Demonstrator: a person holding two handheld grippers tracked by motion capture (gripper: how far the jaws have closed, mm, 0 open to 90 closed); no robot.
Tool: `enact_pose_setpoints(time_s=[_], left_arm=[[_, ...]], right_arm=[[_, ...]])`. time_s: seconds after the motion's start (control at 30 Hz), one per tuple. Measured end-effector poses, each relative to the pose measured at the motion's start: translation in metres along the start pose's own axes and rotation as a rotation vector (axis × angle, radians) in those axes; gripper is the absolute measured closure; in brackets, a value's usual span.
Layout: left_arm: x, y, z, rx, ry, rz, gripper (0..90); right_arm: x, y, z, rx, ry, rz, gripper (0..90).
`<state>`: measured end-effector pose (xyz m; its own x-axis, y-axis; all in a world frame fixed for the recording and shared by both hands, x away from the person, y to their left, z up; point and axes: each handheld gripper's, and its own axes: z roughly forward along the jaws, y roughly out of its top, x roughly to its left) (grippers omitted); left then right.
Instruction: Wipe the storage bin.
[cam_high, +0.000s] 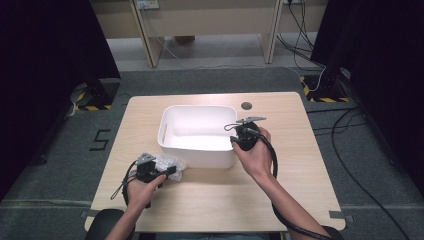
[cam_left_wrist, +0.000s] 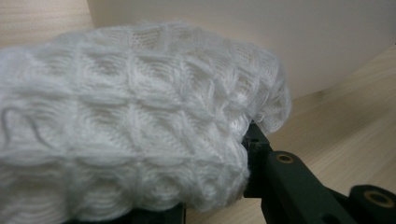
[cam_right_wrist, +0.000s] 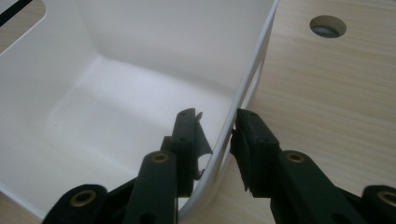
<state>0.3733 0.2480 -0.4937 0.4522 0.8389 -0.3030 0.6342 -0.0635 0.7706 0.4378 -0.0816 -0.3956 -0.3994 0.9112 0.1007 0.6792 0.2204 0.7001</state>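
Right hand-held gripper (cam_right_wrist: 219, 135) pinches the bin (cam_right_wrist: 254, 70) wall, likely steadying it. Left hand-held gripper (cam_high: 159, 172) clamps white knit cloth (cam_left_wrist: 130, 121) beside it, probably for loading.

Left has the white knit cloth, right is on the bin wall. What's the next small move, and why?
Probably lift the left gripper with the cloth up over the bin rim. The cloth is clamped in its jaws but sits on the table outside the near wall, while the right gripper straddles the far-side wall, apparently steadying the bin.
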Motion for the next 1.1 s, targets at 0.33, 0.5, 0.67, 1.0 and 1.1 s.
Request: enact_pose_setpoints(time_s=[0.33, 0.5, 0.67, 1.0, 1.1], left_arm=[[-0.001, -0.001, 0.002, 0.003, -0.003, 0.0, 75.3], [-0.007, -0.001, 0.005, 0.006, -0.008, 0.015, 75.3], [-0.011, 0.0, 0.009, 0.006, -0.012, 0.023, 75.4], [-0.015, 0.0, 0.013, 0.001, -0.027, 0.028, 75.3], [-0.016, 0.0, 0.012, -0.004, -0.034, 0.026, 75.3]], right_arm=[[0.0, 0.0, 0.0, -0.004, -0.003, -0.006, 70.3], [0.0, -0.001, 0.0, -0.004, -0.004, -0.004, 70.3], [0.0, 0.0, 0.0, -0.004, -0.004, -0.005, 70.2], [0.0, -0.001, 0.0, -0.004, -0.005, -0.002, 70.1], [0.0, -0.001, 0.0, -0.004, -0.004, 0.0, 70.0]])
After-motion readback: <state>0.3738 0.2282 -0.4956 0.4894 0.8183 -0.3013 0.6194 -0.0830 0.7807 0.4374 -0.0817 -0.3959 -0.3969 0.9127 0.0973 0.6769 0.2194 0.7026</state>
